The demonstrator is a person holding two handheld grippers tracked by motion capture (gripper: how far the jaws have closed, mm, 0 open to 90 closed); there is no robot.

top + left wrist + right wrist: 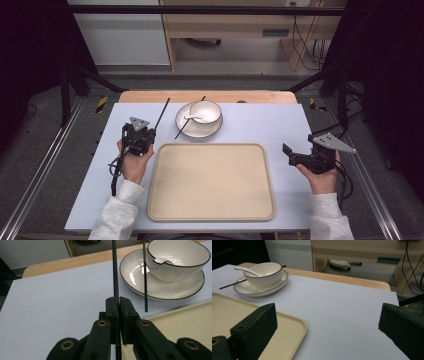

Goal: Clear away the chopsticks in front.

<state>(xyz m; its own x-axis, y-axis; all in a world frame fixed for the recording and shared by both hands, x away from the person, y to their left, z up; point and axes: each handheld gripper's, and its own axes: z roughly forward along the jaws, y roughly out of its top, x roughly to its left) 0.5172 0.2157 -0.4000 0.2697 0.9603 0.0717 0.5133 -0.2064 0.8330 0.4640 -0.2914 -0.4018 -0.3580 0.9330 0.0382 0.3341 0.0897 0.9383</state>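
Note:
My left gripper point(150, 133) is left of the tray, shut on a black chopstick point(161, 114) that points away toward the table's far edge. In the left gripper view the jaws point(118, 302) pinch that chopstick point(115, 270) upright between them. A second chopstick point(189, 119) lies slanted across a white plate point(184, 127), beside a white bowl point(206, 111) with a spoon point(192, 118) in it. My right gripper point(299, 152) is held to the right of the tray, open, with nothing between its jaws point(327, 325).
A large beige tray point(211, 182) lies in the middle of the pale blue mat point(260, 120), with nothing on it. The plate and bowl point(263, 273) stand just beyond its far edge. A wooden table edge point(150, 96) runs behind the mat.

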